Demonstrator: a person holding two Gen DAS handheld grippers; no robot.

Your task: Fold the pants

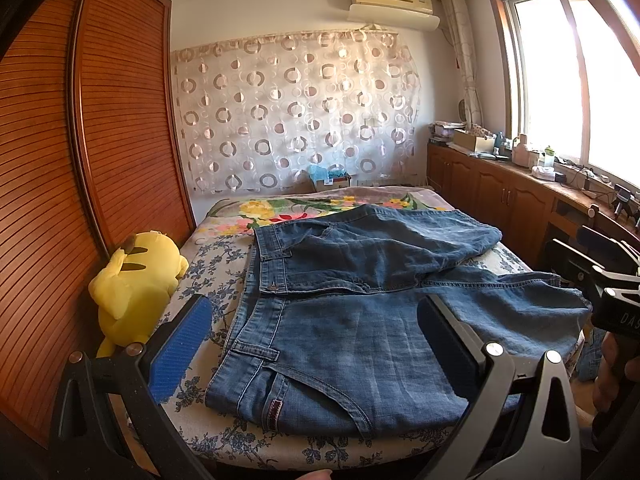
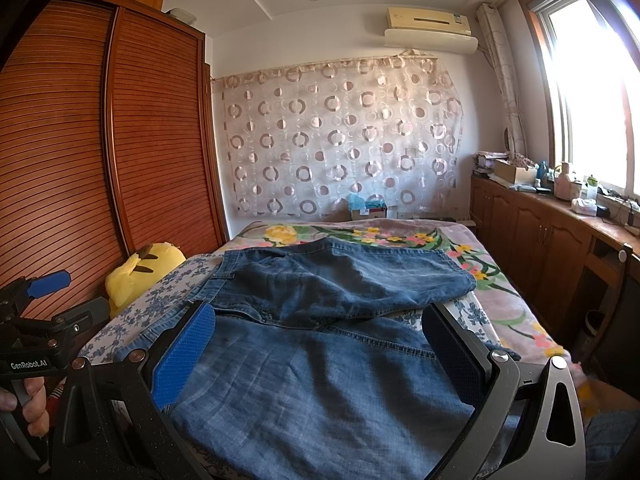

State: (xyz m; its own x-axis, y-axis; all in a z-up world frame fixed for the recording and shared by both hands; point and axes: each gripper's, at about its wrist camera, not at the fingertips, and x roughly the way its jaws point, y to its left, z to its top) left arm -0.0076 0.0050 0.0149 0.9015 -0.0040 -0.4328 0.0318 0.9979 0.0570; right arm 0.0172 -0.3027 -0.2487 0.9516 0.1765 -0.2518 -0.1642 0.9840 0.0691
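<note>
Blue denim pants (image 1: 360, 312) lie spread on the bed, waistband at the left, legs running right. The far leg is bent back over itself and ends on the bed; the near leg hangs over the bed's right edge. My left gripper (image 1: 316, 340) is open, held above the waistband end near the bed's front edge, holding nothing. My right gripper (image 2: 320, 352) is open above the near leg of the pants (image 2: 320, 380), holding nothing. The right gripper also shows in the left wrist view (image 1: 600, 276), and the left gripper in the right wrist view (image 2: 44, 292).
A yellow plush toy (image 1: 132, 280) lies at the bed's left edge against a wooden slatted wardrobe (image 1: 80, 160). The bed (image 1: 224, 268) has a floral cover. Wooden cabinets (image 1: 500, 192) with clutter run under the window on the right.
</note>
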